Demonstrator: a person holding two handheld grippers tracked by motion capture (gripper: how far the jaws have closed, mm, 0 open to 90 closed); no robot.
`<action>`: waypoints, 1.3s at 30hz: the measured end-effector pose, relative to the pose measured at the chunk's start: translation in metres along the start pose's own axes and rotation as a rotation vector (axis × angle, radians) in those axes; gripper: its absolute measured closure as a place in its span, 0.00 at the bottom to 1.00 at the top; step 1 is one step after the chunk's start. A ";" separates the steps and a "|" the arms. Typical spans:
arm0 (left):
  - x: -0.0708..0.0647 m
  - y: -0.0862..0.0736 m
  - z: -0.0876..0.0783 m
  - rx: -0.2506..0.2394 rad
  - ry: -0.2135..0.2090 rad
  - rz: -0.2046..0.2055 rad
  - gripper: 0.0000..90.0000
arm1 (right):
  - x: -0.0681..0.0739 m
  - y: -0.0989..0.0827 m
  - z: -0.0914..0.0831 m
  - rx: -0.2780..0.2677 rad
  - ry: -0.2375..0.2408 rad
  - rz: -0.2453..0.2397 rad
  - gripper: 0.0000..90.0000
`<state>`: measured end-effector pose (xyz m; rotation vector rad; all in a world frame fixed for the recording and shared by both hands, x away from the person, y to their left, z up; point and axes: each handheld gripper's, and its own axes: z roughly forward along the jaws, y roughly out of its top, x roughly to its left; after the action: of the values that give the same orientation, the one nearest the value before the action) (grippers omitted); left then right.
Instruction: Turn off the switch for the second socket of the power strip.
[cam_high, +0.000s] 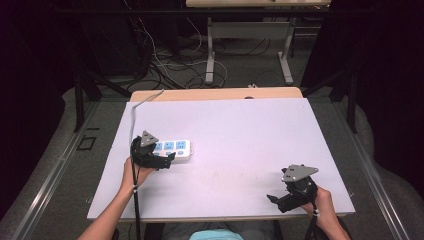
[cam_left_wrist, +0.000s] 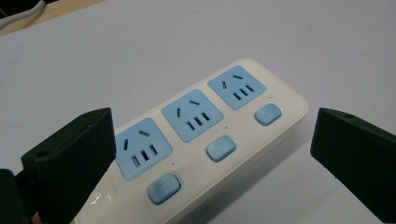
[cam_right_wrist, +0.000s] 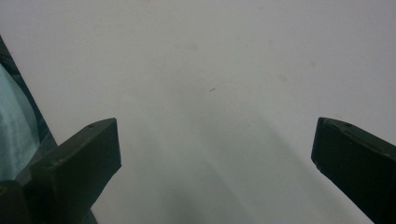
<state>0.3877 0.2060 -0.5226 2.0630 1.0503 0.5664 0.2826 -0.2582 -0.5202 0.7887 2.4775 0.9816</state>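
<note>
1. Power strip (cam_high: 173, 148): white body w/ three blue sockets and three blue switches, lying flat on the white table (cam_high: 240, 145), left half, approx 9 o'clock from table centre.
2. Long axis: runs approx 9-to-3 in the high view, very slightly tilted. Free rounded end points to 3 o'clock; the other end sits under the left gripper. In the left gripper view the strip (cam_left_wrist: 205, 135) runs from 7 o'clock up to 1 o'clock, socket face up.
3. Left gripper (cam_high: 167, 159): right at the strip's near-left end, approx 7 o'clock from its middle. Jaws wide apart, straddling that end; pads not pressing on it, nothing clamped.
4. Key relation: strip lies between the left jaws, so a grab across its short width looks closest to hand.
5. Right gripper (cam_high: 274, 198): well apart, approx 4 o'clock from the strip, near the table's front edge. Jaws apart, over bare table, nothing between.
6. Nearer hand: left, by far.
</note>
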 end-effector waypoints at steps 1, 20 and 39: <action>0.000 0.000 -0.001 -0.001 0.001 0.003 0.00 | 0.000 0.000 0.000 0.000 0.000 0.000 0.01; -0.010 -0.008 -0.017 0.003 -0.022 0.060 0.00 | 0.000 0.000 0.000 0.002 0.000 0.002 0.01; -0.024 -0.025 -0.045 -0.003 -0.061 0.089 0.00 | 0.001 0.000 -0.001 0.000 0.004 -0.002 0.01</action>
<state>0.3315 0.2146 -0.5149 2.1190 0.9258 0.5457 0.2818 -0.2582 -0.5200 0.7848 2.4818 0.9831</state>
